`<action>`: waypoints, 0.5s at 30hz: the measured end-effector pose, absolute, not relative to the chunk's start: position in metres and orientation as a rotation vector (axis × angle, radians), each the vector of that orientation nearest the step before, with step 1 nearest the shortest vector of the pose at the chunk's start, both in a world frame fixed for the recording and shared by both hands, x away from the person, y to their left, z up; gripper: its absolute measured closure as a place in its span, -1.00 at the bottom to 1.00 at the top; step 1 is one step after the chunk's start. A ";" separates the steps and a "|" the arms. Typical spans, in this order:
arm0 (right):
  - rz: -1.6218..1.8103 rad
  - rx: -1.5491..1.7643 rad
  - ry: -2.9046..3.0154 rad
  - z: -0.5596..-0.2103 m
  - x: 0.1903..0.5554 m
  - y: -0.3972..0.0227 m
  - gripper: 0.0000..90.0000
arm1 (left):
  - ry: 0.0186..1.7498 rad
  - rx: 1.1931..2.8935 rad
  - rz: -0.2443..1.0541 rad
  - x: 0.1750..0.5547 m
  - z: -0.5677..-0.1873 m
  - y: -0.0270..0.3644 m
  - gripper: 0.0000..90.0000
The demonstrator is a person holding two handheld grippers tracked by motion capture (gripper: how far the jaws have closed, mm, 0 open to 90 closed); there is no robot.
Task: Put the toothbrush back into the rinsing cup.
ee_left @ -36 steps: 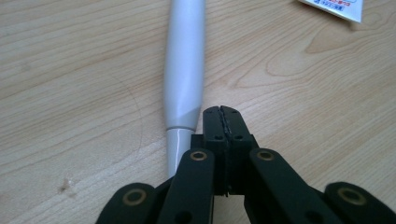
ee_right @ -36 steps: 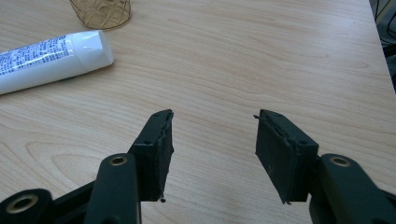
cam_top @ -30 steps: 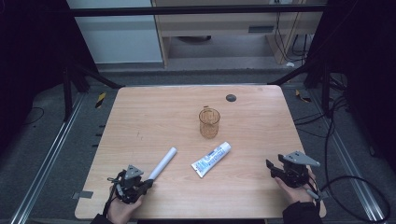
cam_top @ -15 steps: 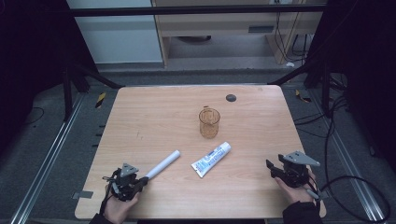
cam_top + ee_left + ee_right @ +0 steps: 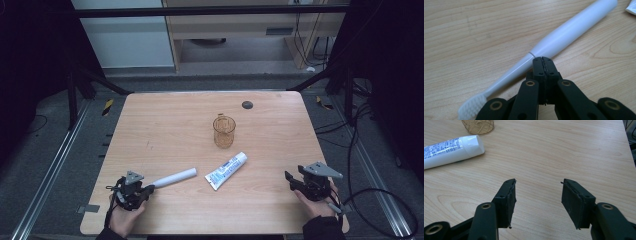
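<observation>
While upright, wire cup (image 5: pixel 224 131) holds nothing | toothpaste tube (image 5: pixel 226 170) beside it

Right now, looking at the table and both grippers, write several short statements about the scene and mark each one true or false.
1. The left gripper has its jaws shut, gripping nothing. True.
2. The toothbrush stands inside the cup. False: it lies flat on the table.
3. The right gripper is open. True.
4. The toothpaste tube is clamped in the right gripper. False: it lies apart on the table.
</observation>
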State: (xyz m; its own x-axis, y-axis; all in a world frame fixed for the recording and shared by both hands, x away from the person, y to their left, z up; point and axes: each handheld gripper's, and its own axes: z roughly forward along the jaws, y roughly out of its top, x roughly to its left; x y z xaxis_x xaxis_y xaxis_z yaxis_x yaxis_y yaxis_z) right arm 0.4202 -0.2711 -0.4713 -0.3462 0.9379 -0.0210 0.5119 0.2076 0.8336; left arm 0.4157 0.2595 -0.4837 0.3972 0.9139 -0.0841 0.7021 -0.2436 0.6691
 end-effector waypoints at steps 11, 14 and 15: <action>1.028 1.344 1.948 -0.472 0.421 -0.271 0.00 | 1.402 2.013 0.464 0.426 -0.484 0.265 0.99; 1.029 1.347 1.947 -0.471 0.421 -0.272 0.00 | 1.399 2.000 0.480 0.427 -0.481 0.266 0.99; 1.029 1.344 1.945 -0.472 0.421 -0.272 0.00 | 1.398 1.995 0.486 0.427 -0.478 0.266 0.99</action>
State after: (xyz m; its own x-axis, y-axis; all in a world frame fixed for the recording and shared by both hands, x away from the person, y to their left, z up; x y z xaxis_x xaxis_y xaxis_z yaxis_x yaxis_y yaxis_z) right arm 0.4207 -0.2719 -0.4717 -0.3444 0.9386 -0.0187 0.5127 0.2048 0.8338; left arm 0.4271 0.2662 -0.4785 0.3645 0.9291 -0.0626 0.6901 -0.2244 0.6880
